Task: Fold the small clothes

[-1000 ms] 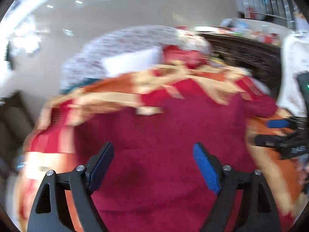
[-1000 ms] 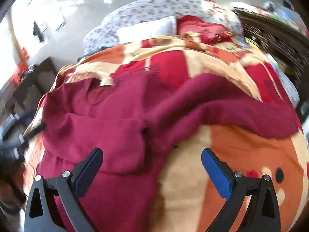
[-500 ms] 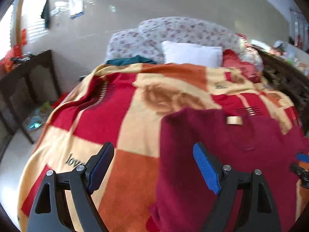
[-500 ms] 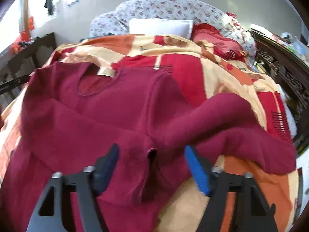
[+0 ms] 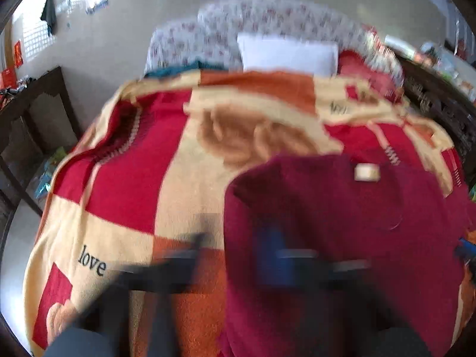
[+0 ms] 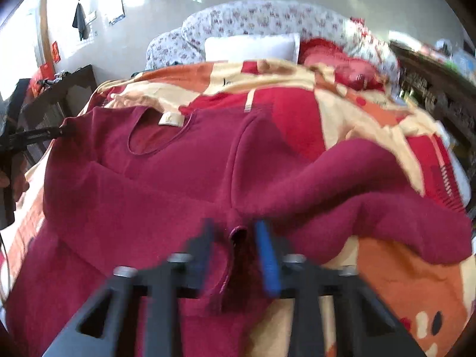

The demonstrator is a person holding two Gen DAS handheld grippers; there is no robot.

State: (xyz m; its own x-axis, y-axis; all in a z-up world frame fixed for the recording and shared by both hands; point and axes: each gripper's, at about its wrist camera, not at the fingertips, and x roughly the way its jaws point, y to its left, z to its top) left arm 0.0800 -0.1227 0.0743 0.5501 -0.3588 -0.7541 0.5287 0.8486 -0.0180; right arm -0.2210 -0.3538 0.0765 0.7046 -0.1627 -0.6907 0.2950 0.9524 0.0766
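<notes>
Maroon top (image 6: 154, 178) lies spread front-up across the patterned blanket (image 5: 125, 178) on the bed, neckline and label towards the pillow (image 6: 250, 46), one sleeve trailing off to the right in a loose hump. The right tool (image 6: 235, 238) is clenched on a raised ridge of the fabric near the sleeve seam; cloth stands pinched between its dark and blue fingers. The left tool (image 5: 235, 253) is badly smeared in its own view, so its grip is hard to read, but it appears closed at the top's left side edge, with fabric probably caught between the fingers.

To fold well from here, both pinches should hold only the layers meant to travel; the right one seems to gather a bunched pleat, so a slight lift and shake would let the body fall flat before carrying it over. Both hands should rise evenly and move together, or the crease will run skewed. The loose sleeve on the right needs bringing in over the body first, or it will drag.

Room is generous towards the pillow and across the blanket to the left of the top. The bed's left edge drops away to the floor by a dark wooden frame (image 5: 32, 95); on the right, carved dark furniture (image 6: 431, 89) stands close beside the blanket, so wide swings that way are best avoided.
</notes>
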